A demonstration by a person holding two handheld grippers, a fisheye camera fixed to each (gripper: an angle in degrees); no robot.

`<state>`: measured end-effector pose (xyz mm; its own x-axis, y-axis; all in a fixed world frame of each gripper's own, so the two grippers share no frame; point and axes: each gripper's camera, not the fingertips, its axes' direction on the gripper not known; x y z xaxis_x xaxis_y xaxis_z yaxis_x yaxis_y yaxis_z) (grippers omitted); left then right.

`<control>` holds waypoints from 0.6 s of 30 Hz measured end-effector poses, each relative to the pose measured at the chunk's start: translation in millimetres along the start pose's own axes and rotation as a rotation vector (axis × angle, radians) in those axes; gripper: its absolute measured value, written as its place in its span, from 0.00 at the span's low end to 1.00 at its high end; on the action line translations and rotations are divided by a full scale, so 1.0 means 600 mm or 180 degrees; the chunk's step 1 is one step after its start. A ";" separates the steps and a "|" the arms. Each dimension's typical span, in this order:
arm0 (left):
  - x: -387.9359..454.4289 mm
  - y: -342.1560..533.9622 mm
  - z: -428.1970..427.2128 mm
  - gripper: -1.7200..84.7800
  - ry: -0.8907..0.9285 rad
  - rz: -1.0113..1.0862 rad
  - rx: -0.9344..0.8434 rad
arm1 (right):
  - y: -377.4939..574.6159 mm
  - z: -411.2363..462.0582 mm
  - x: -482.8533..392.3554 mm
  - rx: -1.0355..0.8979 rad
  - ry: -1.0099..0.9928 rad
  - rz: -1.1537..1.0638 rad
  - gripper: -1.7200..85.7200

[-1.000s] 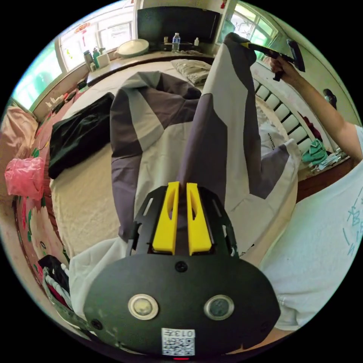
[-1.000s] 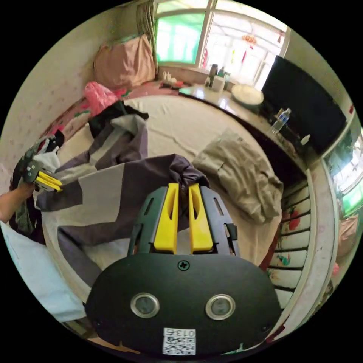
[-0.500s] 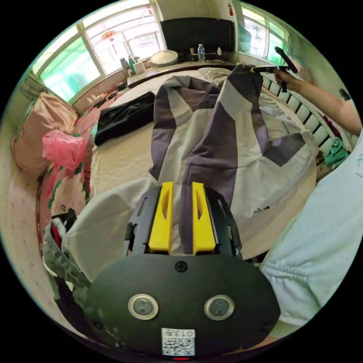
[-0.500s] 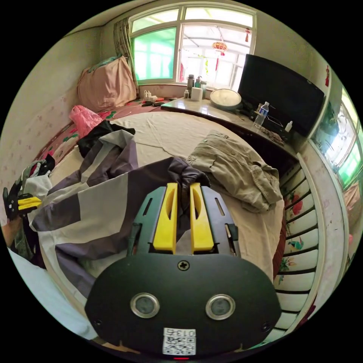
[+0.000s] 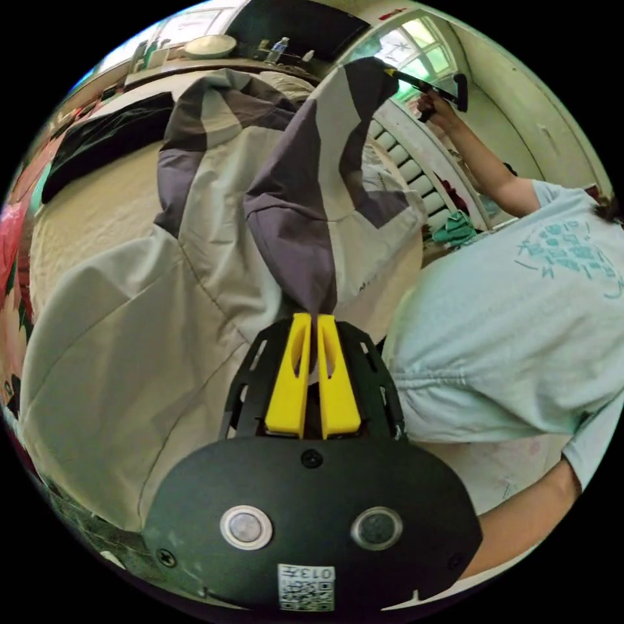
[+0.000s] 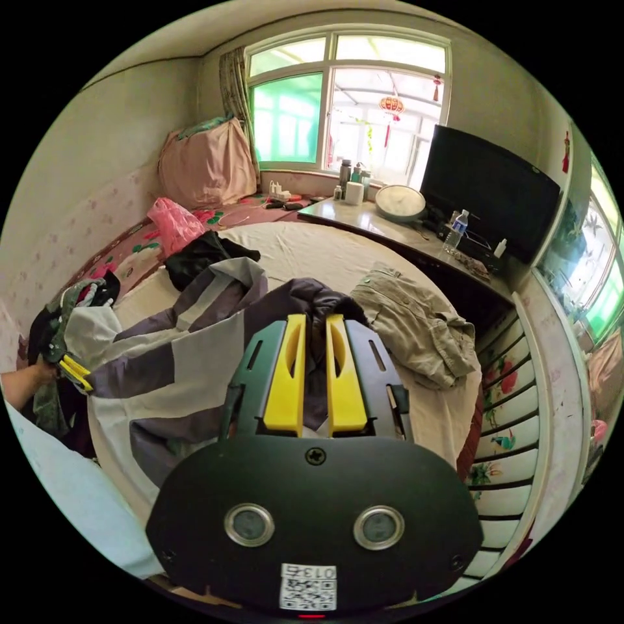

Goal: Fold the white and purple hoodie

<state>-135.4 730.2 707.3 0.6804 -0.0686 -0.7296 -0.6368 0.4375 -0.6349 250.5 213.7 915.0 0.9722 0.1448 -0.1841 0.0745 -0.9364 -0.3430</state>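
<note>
The white and purple hoodie [image 5: 214, 214] hangs stretched between both grippers above the bed. My left gripper [image 5: 311, 320] is shut on a purple corner of it, the yellow jaws pinching the cloth. My right gripper [image 6: 314, 321] is shut on a bunched dark purple part of the hoodie [image 6: 195, 344]. The right gripper [image 5: 398, 73] also appears in the left gripper view at the top, raised by a hand with the cloth hanging from it. In the right gripper view the left gripper [image 6: 77, 374] shows at the far left edge, holding the hoodie's other end.
A beige garment [image 6: 416, 331] lies crumpled on the bed [image 6: 325, 250], a black garment [image 6: 201, 257] further back. A pink bag [image 6: 174, 224] and pink pillow [image 6: 205, 162] lie by the window. A dark screen [image 6: 494, 188], bottle [image 6: 457, 229] and bowl [image 6: 400, 203] line the counter. The person's pale shirt [image 5: 513, 325] is close.
Both views have swung with the hands. The right gripper has risen higher, lifting the hoodie's end, and the left gripper's jaws have closed tighter on the purple corner.
</note>
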 end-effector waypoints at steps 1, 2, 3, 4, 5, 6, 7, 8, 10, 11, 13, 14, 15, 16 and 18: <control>0.004 0.012 -0.017 0.03 0.0071 0.0178 0.0006 | -0.003 -0.016 0.000 0.0038 0.0001 -0.0007 0.08; 0.000 0.028 -0.029 0.03 0.0231 0.0232 0.0008 | -0.007 -0.047 0.002 0.0128 -0.0011 -0.0013 0.08; -0.005 0.036 -0.032 0.03 0.0304 0.0225 -0.0007 | -0.009 -0.075 0.003 0.0207 -0.0040 -0.0007 0.08; -0.013 0.053 -0.033 0.02 0.0359 0.0209 -0.0068 | -0.011 -0.086 0.004 0.0234 -0.0064 0.0002 0.08; -0.025 0.066 -0.027 0.02 0.0337 0.0166 -0.0154 | -0.012 -0.099 0.004 0.0254 -0.0121 0.0019 0.08; -0.033 0.070 -0.021 0.02 0.0313 0.0115 -0.0205 | -0.012 -0.096 0.001 0.0216 -0.0140 0.0010 0.08; -0.055 0.075 -0.006 0.02 0.0317 -0.0036 -0.0296 | -0.011 -0.089 -0.003 0.0180 -0.0131 -0.0008 0.08; -0.078 0.075 0.010 0.02 0.0423 -0.0211 -0.0339 | -0.008 -0.064 -0.010 0.0063 -0.0100 -0.0045 0.08; -0.098 0.072 0.031 0.02 0.0475 -0.0368 -0.0422 | 0.001 -0.009 -0.023 -0.0187 0.0011 -0.0081 0.08; -0.103 0.070 0.030 0.02 0.0511 -0.0464 -0.0419 | 0.009 0.029 -0.029 -0.0371 0.0103 -0.0057 0.08; -0.095 0.074 0.004 0.02 0.0493 -0.0469 -0.0331 | 0.019 0.073 -0.029 -0.0614 0.0142 0.0053 0.07; -0.087 0.080 -0.025 0.02 0.0388 -0.0497 -0.0256 | 0.023 0.087 -0.029 -0.0663 0.0071 0.0121 0.07; -0.080 0.084 -0.043 0.02 0.0293 -0.0494 -0.0194 | 0.023 0.091 -0.032 -0.0638 0.0077 0.0130 0.07; -0.056 0.084 -0.082 0.02 0.0110 -0.0363 0.0015 | 0.023 0.091 -0.034 -0.0616 0.0089 0.0114 0.07; -0.010 0.067 -0.129 0.02 -0.0029 -0.0055 0.0488 | 0.014 0.078 -0.044 -0.0509 0.0076 0.0010 0.07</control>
<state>-193.1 678.8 666.6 0.6944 -0.0694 -0.7162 -0.5625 0.5683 -0.6005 215.1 216.8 873.6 0.9773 0.1360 -0.1624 0.1040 -0.9760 -0.1911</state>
